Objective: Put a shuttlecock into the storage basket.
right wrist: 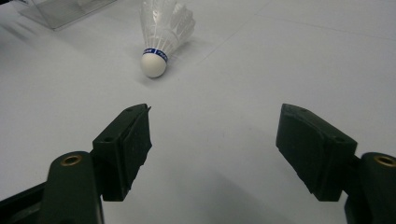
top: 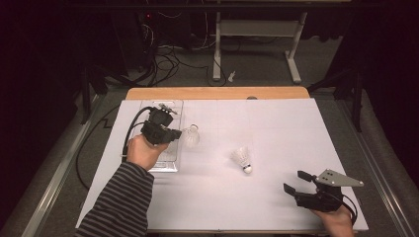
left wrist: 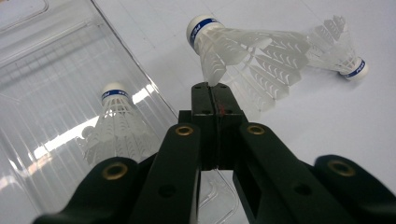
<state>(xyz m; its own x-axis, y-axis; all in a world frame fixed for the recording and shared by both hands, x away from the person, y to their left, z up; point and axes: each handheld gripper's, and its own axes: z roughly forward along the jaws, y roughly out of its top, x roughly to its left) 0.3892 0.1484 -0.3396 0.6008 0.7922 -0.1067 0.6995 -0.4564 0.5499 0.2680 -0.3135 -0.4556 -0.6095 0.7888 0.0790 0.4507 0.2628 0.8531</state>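
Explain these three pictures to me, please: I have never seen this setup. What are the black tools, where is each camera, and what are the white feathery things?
A person sits at a white table with a hand-held two-jaw gripper in each hand; there is no robot arm. The wide picture comes from a fixed camera above, looking down. The other two come from cameras riding on each gripper, looking along its black jaws.

The white things are shuttlecocks. The left gripper is shut on the skirt edge of one shuttlecock, holding it beside a clear plastic tray. A second shuttlecock stands cork-up in that tray. A third shuttlecock lies on its side mid-table.

The right gripper is open, jaws wide apart, holding nothing, pointed toward that third shuttlecock.
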